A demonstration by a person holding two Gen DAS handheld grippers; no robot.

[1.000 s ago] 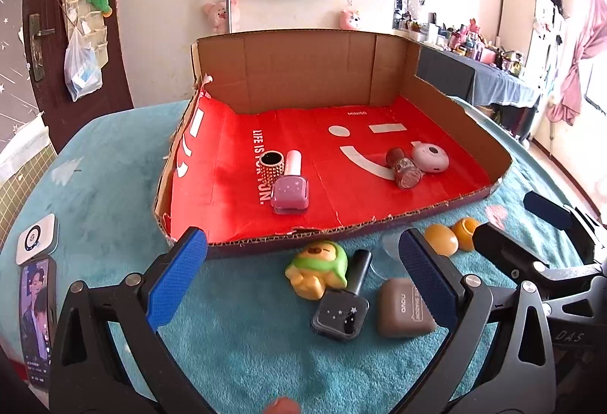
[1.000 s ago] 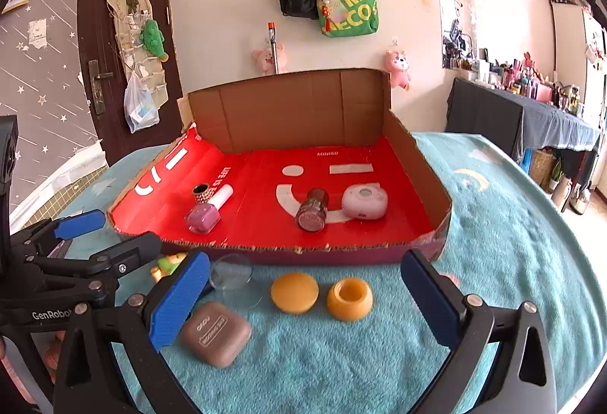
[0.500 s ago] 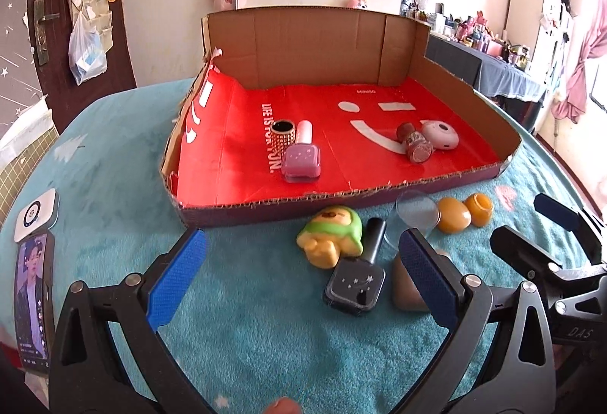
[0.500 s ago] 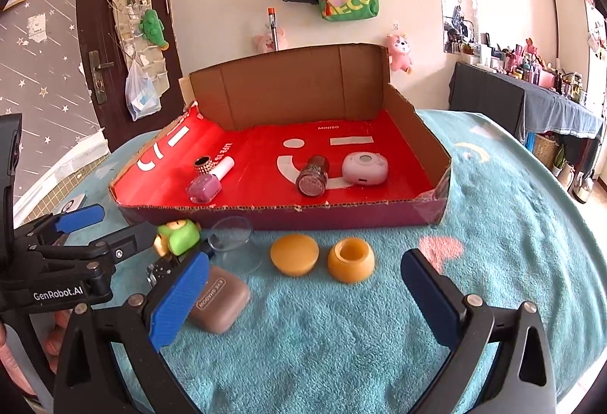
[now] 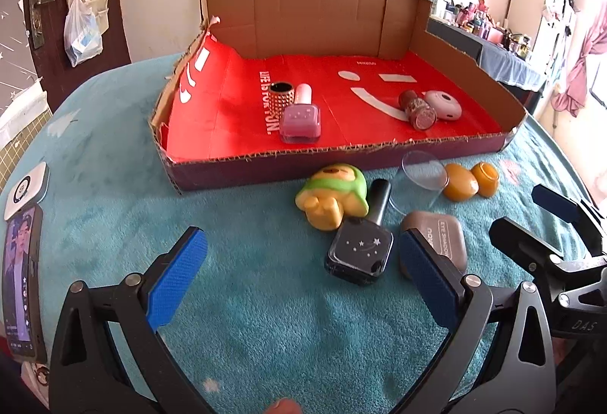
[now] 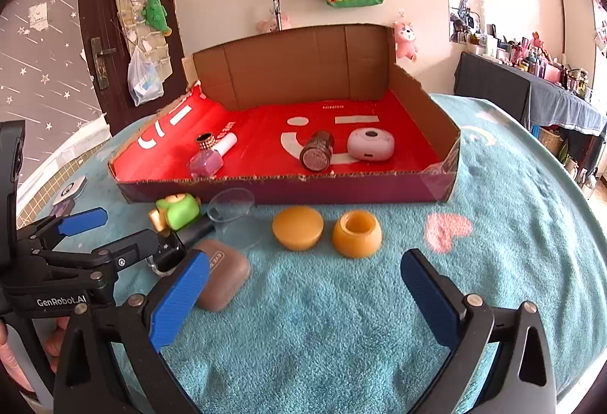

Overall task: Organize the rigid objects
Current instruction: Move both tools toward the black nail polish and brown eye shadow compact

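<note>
A red-lined cardboard box holds a pink nail polish bottle, a studded ring, a glitter jar and a pink round case. On the teal blanket in front lie a green-yellow toy, a black nail polish bottle, a brown eye-shadow case, a clear lid, an orange lid and an orange jar. My left gripper is open and empty, near the black bottle. My right gripper is open and empty, near the orange pieces.
A phone and a white round-marked card lie at the blanket's left edge. A wall with hung bags stands behind the box. A cluttered dark table is at the far right.
Both grippers have pulled back and risen, so the box and the loose objects sit farther off. Nothing was grasped; both stayed open.
</note>
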